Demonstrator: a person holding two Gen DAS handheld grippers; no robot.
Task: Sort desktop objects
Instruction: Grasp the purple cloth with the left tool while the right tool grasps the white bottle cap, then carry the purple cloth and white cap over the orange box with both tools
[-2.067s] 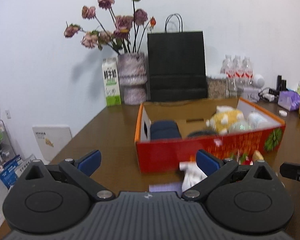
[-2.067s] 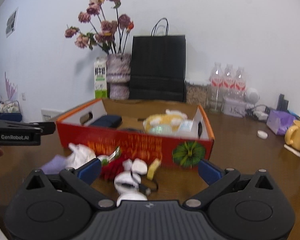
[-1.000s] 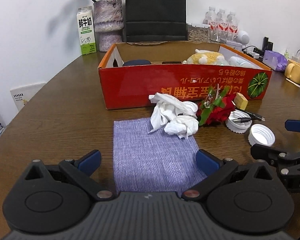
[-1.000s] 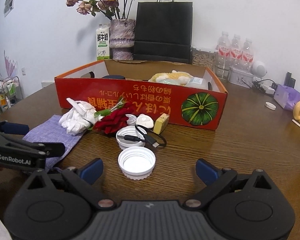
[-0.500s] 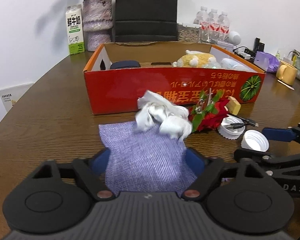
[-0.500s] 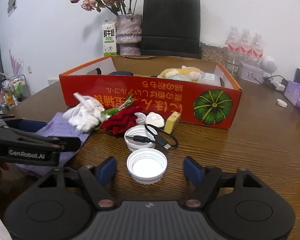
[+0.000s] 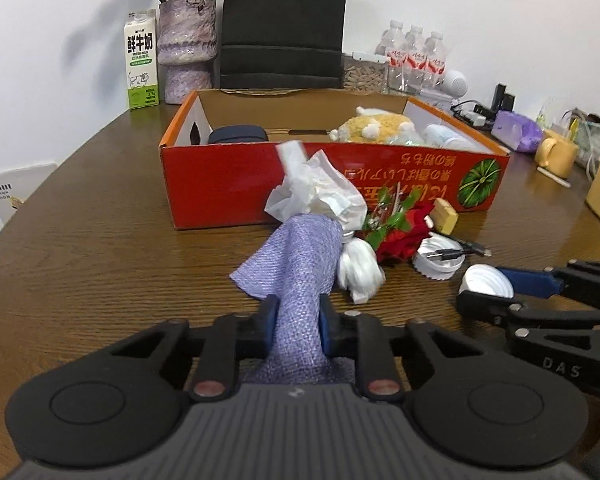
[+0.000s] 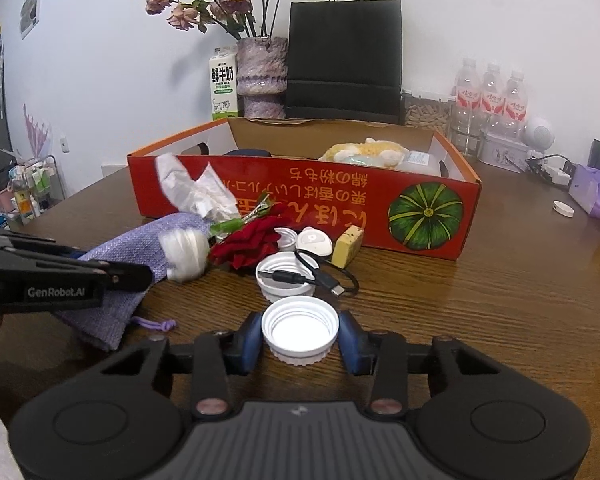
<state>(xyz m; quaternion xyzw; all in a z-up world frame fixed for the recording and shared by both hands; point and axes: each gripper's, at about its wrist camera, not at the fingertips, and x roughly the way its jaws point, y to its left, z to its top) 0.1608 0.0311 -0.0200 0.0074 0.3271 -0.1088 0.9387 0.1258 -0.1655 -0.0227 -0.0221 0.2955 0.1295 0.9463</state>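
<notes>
Brown wood table (image 7: 80, 248), white wall behind. Centre frame: left gripper (image 7: 295, 322) clamped on purple cloth (image 7: 300, 264). Right gripper (image 8: 299, 338) closing around white lid (image 8: 299, 330). Red box (image 8: 300, 204) beyond.

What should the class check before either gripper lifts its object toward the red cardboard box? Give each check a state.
1. Left gripper clamps purple woven cloth: ok.
2. Crumpled white tissue off the cloth: not ok, it rides on it.
3. Right gripper, jaws closing, around white ribbed plastic lid: ok.
4. Lid firmly gripped: cannot tell.
5. Red cardboard box has room: ok.
</notes>
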